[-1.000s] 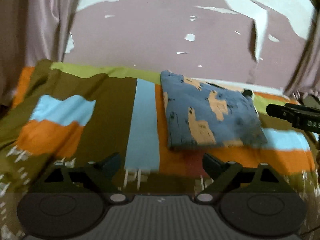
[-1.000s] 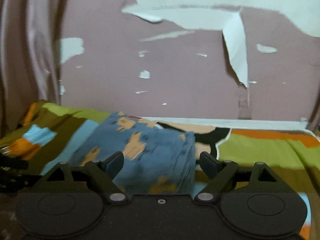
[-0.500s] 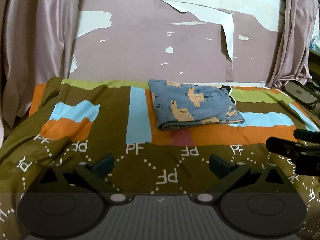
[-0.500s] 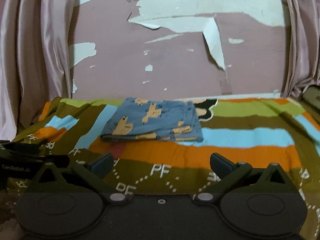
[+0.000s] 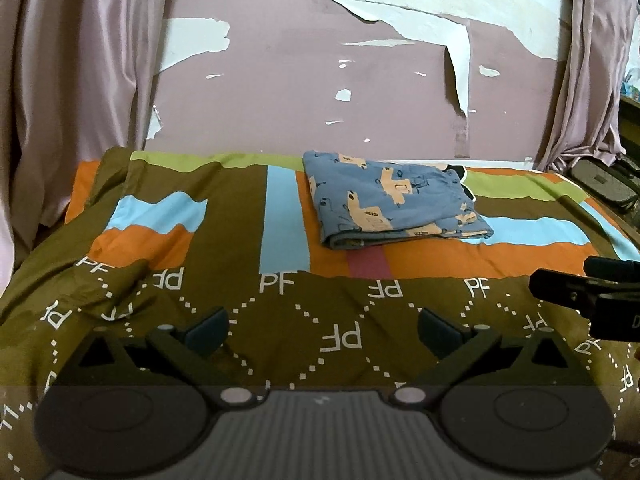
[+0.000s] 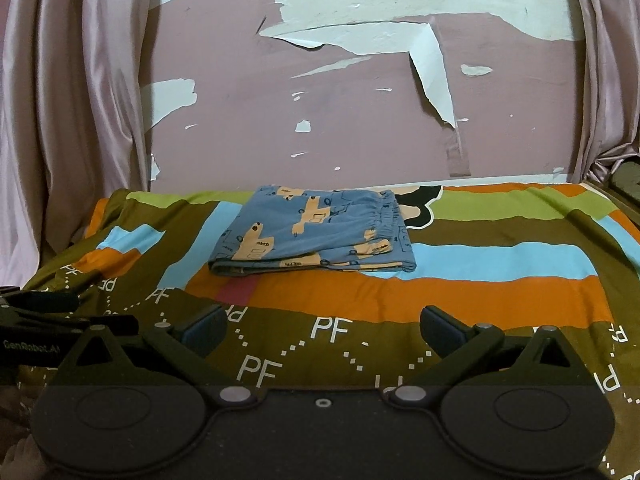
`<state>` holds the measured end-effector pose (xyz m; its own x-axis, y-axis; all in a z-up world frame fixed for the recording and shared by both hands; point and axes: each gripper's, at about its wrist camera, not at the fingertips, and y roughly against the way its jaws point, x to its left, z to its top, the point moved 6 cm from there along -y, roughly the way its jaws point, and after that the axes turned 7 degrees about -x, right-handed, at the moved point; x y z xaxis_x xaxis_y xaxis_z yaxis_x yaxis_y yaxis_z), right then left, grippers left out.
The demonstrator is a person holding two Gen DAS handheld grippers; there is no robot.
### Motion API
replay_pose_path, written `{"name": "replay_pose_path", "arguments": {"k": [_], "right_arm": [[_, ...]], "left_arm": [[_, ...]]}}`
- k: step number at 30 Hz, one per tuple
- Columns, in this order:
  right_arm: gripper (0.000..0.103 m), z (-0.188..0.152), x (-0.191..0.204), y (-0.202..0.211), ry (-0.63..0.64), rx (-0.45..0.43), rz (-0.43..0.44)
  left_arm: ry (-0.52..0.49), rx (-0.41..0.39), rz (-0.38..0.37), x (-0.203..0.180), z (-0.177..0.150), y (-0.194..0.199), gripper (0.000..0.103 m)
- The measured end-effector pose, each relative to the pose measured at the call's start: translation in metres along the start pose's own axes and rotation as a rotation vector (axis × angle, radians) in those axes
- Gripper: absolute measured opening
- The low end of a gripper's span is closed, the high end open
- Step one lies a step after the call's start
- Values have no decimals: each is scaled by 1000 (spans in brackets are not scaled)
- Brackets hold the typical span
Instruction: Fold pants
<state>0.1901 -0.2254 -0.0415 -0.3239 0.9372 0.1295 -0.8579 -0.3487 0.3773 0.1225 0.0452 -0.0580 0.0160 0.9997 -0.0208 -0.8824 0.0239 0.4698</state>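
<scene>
Pants [image 5: 390, 204], left wrist view: blue fabric with tan printed shapes, folded into a flat, roughly rectangular stack, layered edges facing the camera. They lie on the striped bedspread [image 5: 280, 300] toward the far side of the bed, close to the peeling wall [image 5: 300, 92], well apart from both tools. Left gripper [image 5: 323, 326] has its jaws spread wide, holding nothing, above the brown "PF" band of the cover. Right gripper tip [image 5: 576, 294] enters at the right edge.

Right wrist view: pants [image 6: 316, 236] show a gathered waistband on the right side and a thick folded edge nearest the camera. Right gripper [image 6: 323, 326] is also spread wide and holds nothing. Left gripper body [image 6: 52, 320] sits at the left edge. Curtains [image 6: 72, 100] hang on both sides.
</scene>
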Motion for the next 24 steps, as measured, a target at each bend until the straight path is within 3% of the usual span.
{"name": "replay_pose_path", "arguments": {"k": [24], "right_arm": [[102, -3, -2, -1, -10, 17, 24]], "left_arm": [[-31, 34, 36, 0, -5, 0, 103]]}}
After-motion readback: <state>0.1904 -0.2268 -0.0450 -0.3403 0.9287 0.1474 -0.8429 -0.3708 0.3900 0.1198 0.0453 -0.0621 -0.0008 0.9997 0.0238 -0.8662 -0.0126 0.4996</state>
